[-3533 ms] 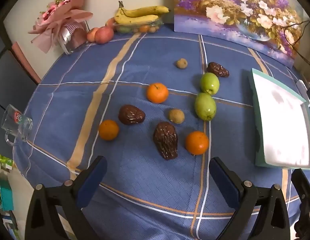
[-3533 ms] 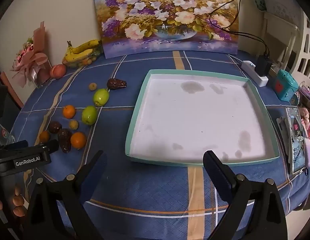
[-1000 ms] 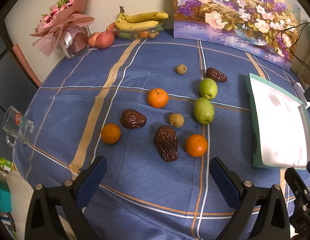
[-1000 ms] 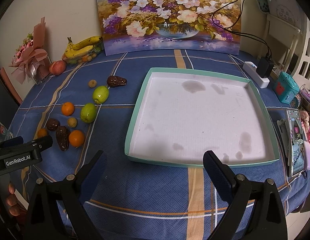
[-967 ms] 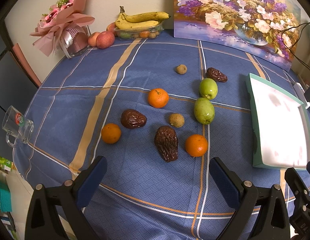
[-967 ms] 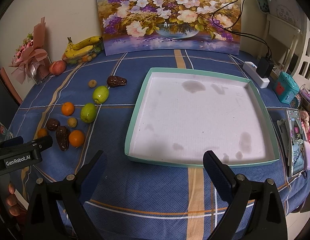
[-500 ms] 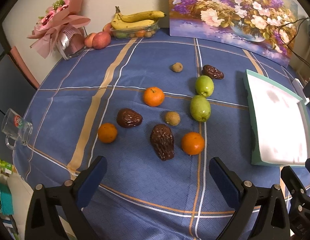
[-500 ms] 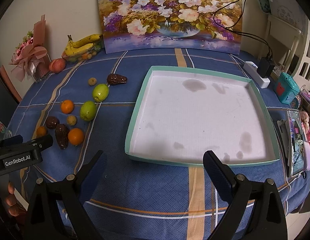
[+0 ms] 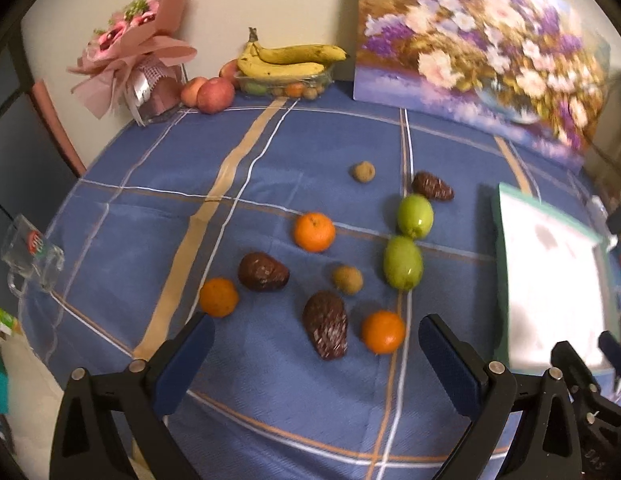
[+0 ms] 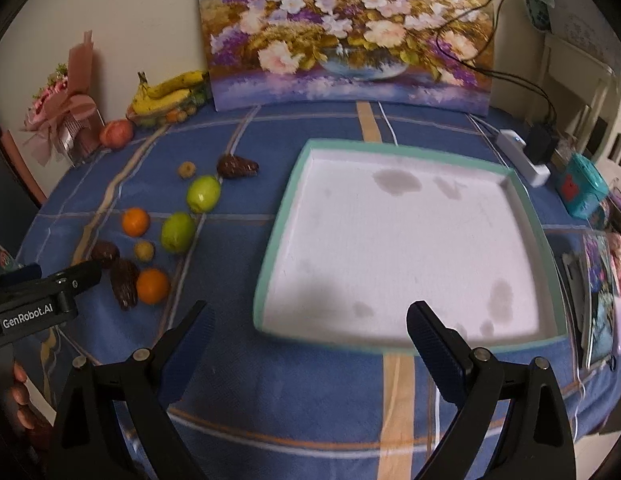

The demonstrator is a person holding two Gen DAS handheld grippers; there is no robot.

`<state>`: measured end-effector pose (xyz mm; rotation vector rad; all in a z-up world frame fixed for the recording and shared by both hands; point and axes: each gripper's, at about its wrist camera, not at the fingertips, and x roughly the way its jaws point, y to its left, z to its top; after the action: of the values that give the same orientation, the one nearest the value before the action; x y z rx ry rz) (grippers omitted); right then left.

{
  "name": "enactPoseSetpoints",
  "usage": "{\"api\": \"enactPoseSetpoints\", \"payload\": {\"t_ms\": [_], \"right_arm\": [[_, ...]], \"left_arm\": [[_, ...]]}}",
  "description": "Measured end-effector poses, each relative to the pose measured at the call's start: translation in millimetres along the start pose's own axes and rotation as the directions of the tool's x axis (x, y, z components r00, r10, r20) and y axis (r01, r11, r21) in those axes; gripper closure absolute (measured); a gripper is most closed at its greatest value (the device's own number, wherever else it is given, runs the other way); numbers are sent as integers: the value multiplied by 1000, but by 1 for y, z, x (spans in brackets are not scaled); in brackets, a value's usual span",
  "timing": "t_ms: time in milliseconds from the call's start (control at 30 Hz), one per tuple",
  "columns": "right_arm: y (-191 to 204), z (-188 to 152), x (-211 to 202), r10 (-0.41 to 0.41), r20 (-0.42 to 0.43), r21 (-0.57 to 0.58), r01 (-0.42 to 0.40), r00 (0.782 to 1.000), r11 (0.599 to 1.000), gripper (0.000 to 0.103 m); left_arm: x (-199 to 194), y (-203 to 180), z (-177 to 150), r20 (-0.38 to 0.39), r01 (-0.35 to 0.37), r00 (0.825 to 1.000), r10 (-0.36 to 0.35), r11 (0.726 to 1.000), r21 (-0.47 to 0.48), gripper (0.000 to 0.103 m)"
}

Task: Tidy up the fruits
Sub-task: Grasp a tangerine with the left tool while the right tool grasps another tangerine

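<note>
The fruits lie loose on the blue checked surface (image 9: 122, 216): three oranges (image 9: 314, 231), two green apples (image 9: 403, 262), small brown round fruits (image 9: 347, 279) and dark wrinkly ones (image 9: 325, 324). The white tray (image 10: 514, 196) sits just beside them with nothing in it, likely so the fruits can go in. The left tongs (image 9: 312, 360) and right tongs (image 10: 308, 344) are both spread wide, holding nothing. The left tool reads "GenRobot.AI" (image 10: 27, 312)
</note>
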<state>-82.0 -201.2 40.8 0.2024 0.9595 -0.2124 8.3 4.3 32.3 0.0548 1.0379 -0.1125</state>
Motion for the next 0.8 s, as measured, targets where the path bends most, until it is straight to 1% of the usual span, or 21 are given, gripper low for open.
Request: {"api": "enactPoseSetpoints", "payload": {"t_ms": [67, 133, 233, 300, 367, 467, 567, 633, 667, 700, 800], "right_arm": [[0, 9, 2, 18, 18, 5, -18, 1000, 1000, 6], [1, 16, 6, 43, 29, 11, -44, 999, 999, 6], [2, 25, 11, 73, 35, 19, -74, 997, 997, 6], [3, 31, 15, 91, 51, 22, -92, 995, 996, 6], [6, 36, 18, 106, 63, 15, -107, 992, 994, 6], [14, 39, 22, 137, 82, -6, -137, 987, 991, 6], [32, 39, 25, 175, 94, -59, -170, 980, 984, 7], [50, 42, 25, 194, 96, -110, -183, 976, 977, 11], [59, 43, 25, 204, 93, -129, -192, 974, 973, 13], [65, 43, 26, 215, 87, -139, -202, 973, 969, 17], [84, 43, 29, 259, 63, -168, -245, 964, 955, 19]], "left_arm": [[3, 1, 5, -2, -11, 1000, 11, 1000, -14, 0], [5, 2, 10, 3, -2, 1000, 3, 1000, -24, 0], [7, 7, 18, 13, 58, 998, -58, 997, -49, 0], [8, 13, 25, 18, 78, 997, -77, 995, -66, 0], [9, 19, 28, 22, 80, 997, -79, 994, -72, 0], [9, 38, 31, 35, 74, 997, -70, 990, -120, 0], [6, 65, 30, 58, 93, 995, -83, 978, -189, 0], [5, 81, 29, 68, 105, 993, -91, 967, -231, 1], [5, 88, 29, 72, 107, 993, -92, 964, -243, 1], [4, 93, 29, 74, 108, 993, -93, 962, -252, 1], [7, 104, 28, 70, 119, 992, -103, 954, -274, 5]]}}
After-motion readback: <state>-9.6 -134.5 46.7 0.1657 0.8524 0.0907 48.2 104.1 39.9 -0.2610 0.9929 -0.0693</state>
